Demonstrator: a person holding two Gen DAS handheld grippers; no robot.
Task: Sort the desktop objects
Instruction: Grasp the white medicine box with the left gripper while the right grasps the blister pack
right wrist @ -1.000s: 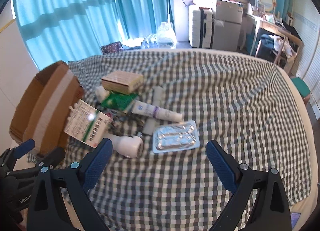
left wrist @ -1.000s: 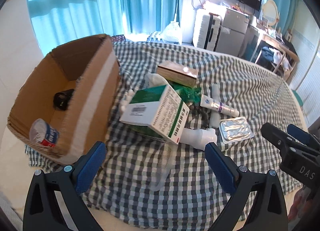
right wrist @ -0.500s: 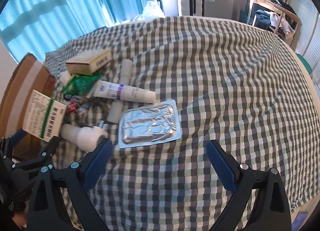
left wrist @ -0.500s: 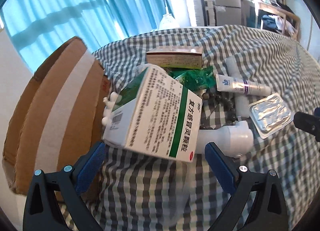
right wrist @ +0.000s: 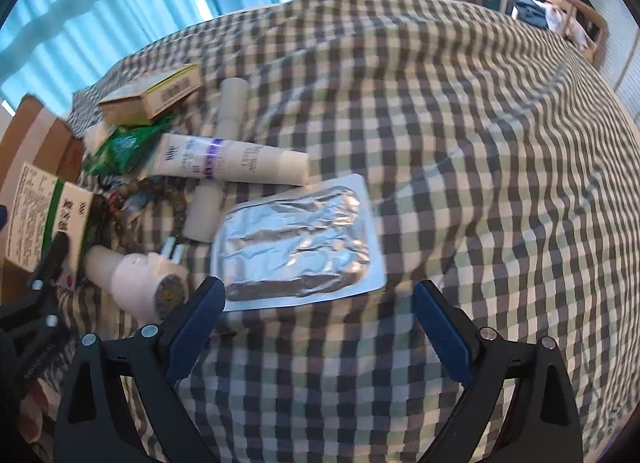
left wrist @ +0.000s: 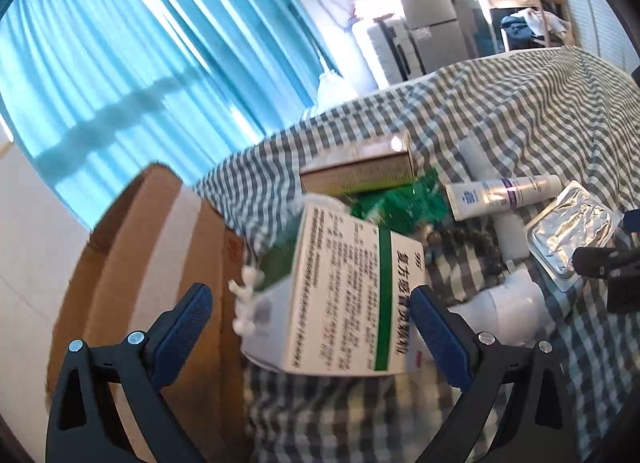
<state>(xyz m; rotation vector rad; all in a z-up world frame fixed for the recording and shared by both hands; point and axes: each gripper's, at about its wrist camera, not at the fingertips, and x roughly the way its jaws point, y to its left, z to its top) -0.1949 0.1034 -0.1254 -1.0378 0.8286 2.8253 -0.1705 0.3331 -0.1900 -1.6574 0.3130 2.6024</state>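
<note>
The white cardboard medicine box with a green stripe (left wrist: 344, 299) now sits between the spread, empty left gripper (left wrist: 308, 319), closer than before, likely next for the brown cardboard carton (left wrist: 160, 263); the right gripper (right wrist: 316, 315) hangs released over the silver foil blister pack (right wrist: 296, 243).

Crinkled silver foil blister pack (right wrist: 298, 241) shines; green-and-white checked woven cloth (right wrist: 460, 135) looks matt; brown corrugated cardboard box (left wrist: 132, 263) looks rough.

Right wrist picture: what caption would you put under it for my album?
Open right gripper hovering at a foil pack on the checked cloth, beside a tube and other clutter.
</note>
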